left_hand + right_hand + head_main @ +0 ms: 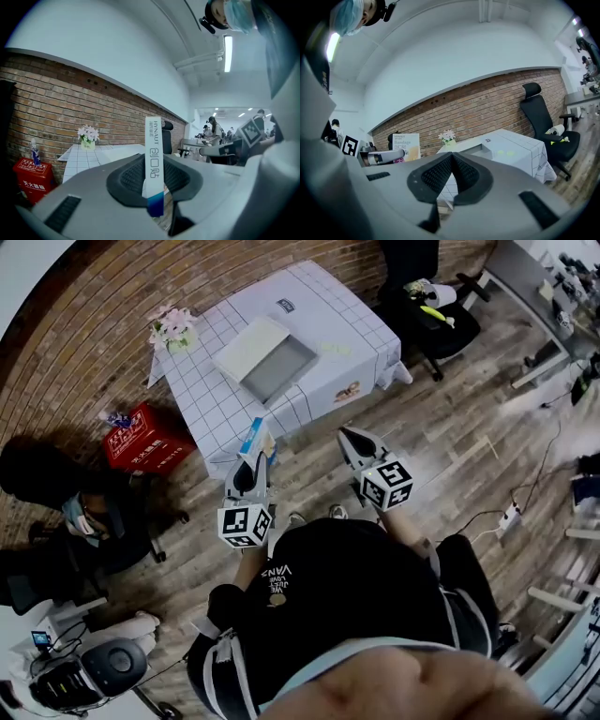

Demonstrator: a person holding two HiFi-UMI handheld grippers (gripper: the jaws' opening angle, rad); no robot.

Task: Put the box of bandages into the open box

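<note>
Cardboard bandage box [257,440] sits clamped in the left tongs [249,474]; the right tongs [352,442] are closed, empty. Next: reach the open box [278,367]

brick wall [94,334], wooden floor [450,451]

The box of bandages [153,164] is white with a blue end (dark lettering along its edge); the tablecloth [216,395] is white with a dark grid, the crate [145,440] red, the wall [94,296] red-brown brick
</note>
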